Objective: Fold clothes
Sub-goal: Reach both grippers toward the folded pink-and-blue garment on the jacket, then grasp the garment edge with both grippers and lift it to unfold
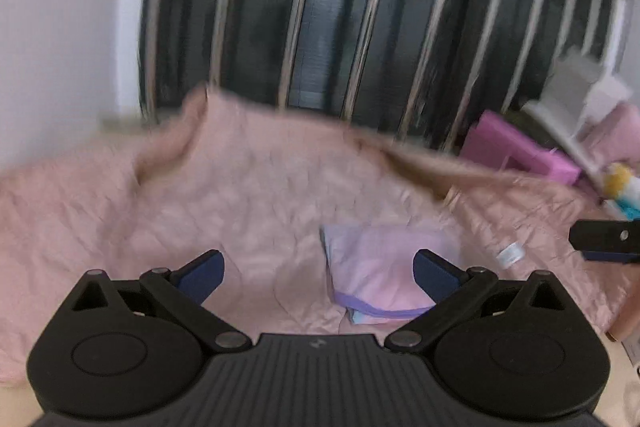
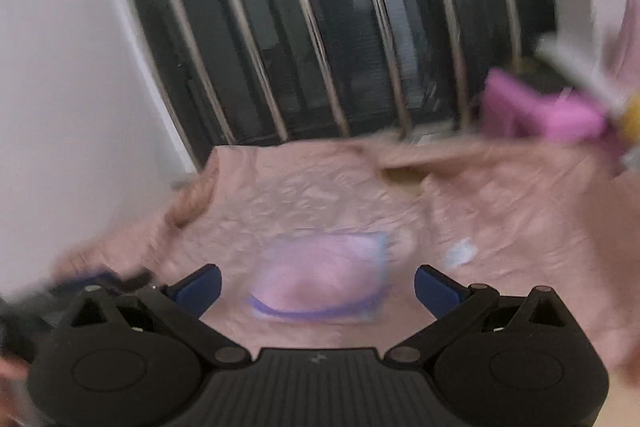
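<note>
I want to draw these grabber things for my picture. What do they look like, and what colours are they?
Both look the same. The left gripper and the right gripper have a black ribbed body with a tiny pale mark in the middle, two big round black discs at the sides, black link bars with silver pins, and dark blue fingertips. No cables or sleeves show clearly.

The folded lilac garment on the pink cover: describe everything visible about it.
The folded lilac garment is a small, flat, roughly square bundle of thin pale lilac-pink cloth with a darker purple curved band along its near edge and light blue trim. It lies on the crinkled pink cover. Neither pair of tongs holds it; both stand open.
</note>
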The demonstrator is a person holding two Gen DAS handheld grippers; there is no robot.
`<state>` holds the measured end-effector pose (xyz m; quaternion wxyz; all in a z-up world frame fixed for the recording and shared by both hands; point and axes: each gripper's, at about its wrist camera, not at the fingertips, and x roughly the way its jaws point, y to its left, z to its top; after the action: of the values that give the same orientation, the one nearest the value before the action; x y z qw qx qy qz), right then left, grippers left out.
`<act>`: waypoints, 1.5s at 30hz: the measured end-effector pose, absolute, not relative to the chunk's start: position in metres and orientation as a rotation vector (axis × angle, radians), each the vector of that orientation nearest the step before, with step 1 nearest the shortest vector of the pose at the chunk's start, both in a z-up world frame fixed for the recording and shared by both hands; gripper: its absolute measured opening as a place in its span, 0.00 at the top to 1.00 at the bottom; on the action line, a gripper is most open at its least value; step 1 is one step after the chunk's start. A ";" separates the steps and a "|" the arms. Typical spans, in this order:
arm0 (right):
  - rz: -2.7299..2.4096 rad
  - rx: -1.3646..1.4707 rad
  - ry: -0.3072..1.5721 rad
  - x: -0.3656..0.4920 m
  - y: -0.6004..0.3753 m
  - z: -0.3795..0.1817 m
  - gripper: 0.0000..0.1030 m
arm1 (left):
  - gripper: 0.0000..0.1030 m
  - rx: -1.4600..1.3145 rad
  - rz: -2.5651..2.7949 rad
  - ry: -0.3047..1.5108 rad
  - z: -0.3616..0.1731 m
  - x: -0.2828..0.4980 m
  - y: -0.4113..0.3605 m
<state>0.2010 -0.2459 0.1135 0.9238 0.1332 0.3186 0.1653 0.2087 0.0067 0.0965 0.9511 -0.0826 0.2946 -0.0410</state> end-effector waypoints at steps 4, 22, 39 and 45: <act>0.317 0.416 0.781 0.273 -0.254 0.062 0.08 | 0.14 -0.302 -0.090 0.764 0.055 0.255 0.010; 0.345 0.290 0.698 0.284 -0.235 0.069 0.98 | 0.98 -0.607 -0.281 0.687 0.104 0.260 0.017; 0.439 0.201 -0.020 0.031 -0.252 0.402 0.98 | 0.98 -0.361 -0.503 0.001 0.459 0.018 0.000; 0.460 0.126 -0.177 -0.055 -0.243 0.461 0.98 | 0.98 -0.307 -0.517 -0.087 0.500 -0.037 0.001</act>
<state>-0.0546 -0.2435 0.4612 0.9678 0.0625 -0.0874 0.2277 -0.0369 0.0013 0.5004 0.9542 -0.1513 -0.0428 -0.2544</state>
